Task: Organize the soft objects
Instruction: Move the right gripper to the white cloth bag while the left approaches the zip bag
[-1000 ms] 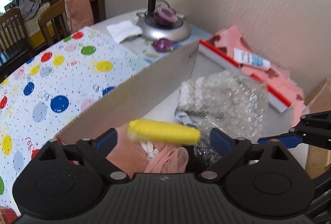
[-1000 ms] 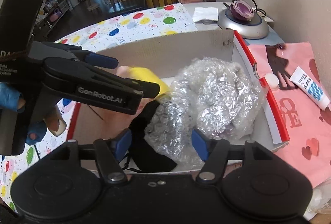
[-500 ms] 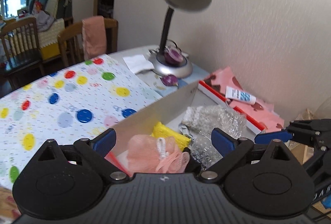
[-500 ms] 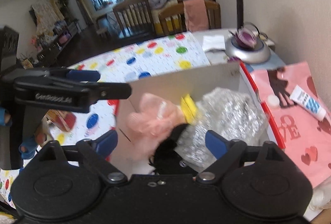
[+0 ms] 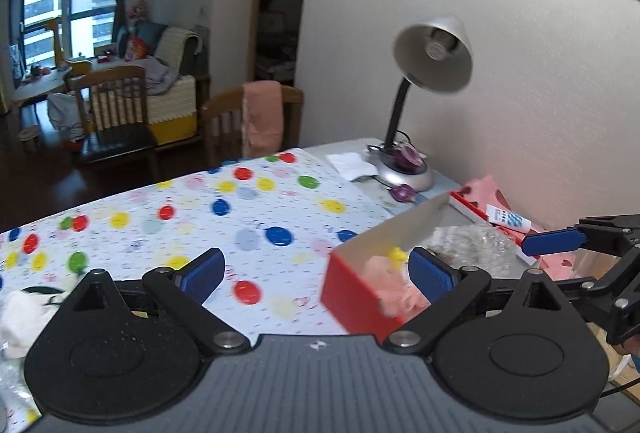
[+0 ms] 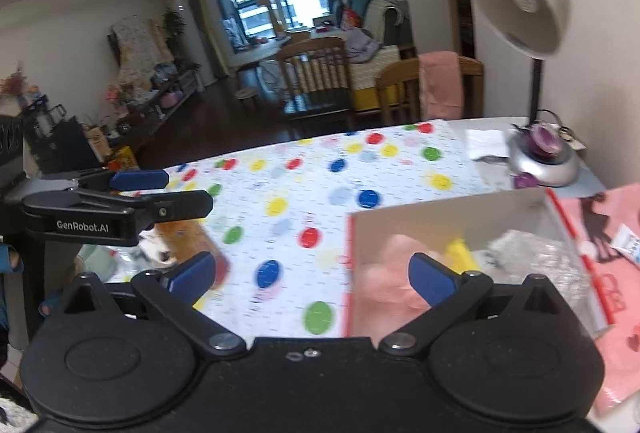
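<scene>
A cardboard box (image 6: 440,213) with a red outside (image 5: 356,303) stands on the table. It holds a pink mesh puff (image 6: 390,271), a yellow soft piece (image 6: 460,253) and crumpled bubble wrap (image 6: 532,257). My left gripper (image 5: 316,275) hangs open and empty above the tablecloth, left of the box; the right wrist view shows it (image 6: 184,189) at the left edge. My right gripper (image 6: 312,275) is raised in front of the box, its jaws opening with nothing between them. One of its blue fingers (image 5: 554,241) reaches in from the right.
A polka-dot tablecloth (image 5: 248,217) covers the table. At the back stand a desk lamp (image 6: 528,17) and a white tissue (image 6: 486,143). A pink sheet with a tube (image 5: 506,219) lies right of the box. Soft things (image 5: 16,317) and an orange-brown object (image 6: 188,237) lie at the left. Chairs stand behind.
Both grippers have pulled up and back from the box. The yellow piece that was between the left jaws now lies in the box. The right jaws have spread wider, off the bubble wrap.
</scene>
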A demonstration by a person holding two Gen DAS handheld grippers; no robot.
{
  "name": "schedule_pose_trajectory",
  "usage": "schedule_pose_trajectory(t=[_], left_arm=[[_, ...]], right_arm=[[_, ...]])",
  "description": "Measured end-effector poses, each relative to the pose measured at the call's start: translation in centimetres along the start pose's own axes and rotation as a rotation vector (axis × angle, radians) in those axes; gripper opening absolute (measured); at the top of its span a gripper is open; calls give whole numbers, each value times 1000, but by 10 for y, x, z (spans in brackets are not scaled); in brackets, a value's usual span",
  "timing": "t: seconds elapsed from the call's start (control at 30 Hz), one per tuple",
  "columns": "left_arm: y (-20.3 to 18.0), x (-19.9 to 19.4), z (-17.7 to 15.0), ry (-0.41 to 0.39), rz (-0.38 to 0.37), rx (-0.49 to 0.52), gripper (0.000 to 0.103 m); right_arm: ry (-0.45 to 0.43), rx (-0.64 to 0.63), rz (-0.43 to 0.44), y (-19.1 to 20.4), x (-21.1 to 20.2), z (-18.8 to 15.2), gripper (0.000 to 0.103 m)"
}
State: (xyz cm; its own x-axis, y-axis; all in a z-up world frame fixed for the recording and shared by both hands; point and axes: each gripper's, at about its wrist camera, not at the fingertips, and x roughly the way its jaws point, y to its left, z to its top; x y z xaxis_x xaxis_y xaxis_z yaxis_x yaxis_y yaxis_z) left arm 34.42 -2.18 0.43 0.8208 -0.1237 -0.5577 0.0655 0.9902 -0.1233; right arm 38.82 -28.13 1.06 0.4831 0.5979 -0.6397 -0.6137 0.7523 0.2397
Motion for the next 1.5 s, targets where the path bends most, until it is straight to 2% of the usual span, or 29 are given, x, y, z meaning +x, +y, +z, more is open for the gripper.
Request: schedule_pose_trajectory(t=[0.17,0.3,0.47,0.63,0.83,1.07,1.2,1.3,1.5], left_arm=[[37,-33,-14,-26,16,-42,100],[68,-54,-31,-47,83,-89,101],[112,-78,-58,-97,232,-150,101],[152,-91,-84,-72,367,-181,101],[198,-94,-114,-28,414,-255,101],[226,-82,-142,-10,452,-305,101],[240,-64,-153,23,457,-369,101],[247,-49,-160,49,425,-403,101],[257,-26,-166,89,438,-467,101]], right_arm=[[-1,-36,50,45,10,3,103],[3,-68,73,81,23,7,103],[23,-97,98,128,43,14,103],[46,-132,117,173,70,27,103],[81,-162,135,223,108,41,102],[124,-193,140,269,152,69,101],[153,-195,122,291,185,84,100],[195,-160,107,300,213,92,98],[279,-75,62,309,274,97,93]])
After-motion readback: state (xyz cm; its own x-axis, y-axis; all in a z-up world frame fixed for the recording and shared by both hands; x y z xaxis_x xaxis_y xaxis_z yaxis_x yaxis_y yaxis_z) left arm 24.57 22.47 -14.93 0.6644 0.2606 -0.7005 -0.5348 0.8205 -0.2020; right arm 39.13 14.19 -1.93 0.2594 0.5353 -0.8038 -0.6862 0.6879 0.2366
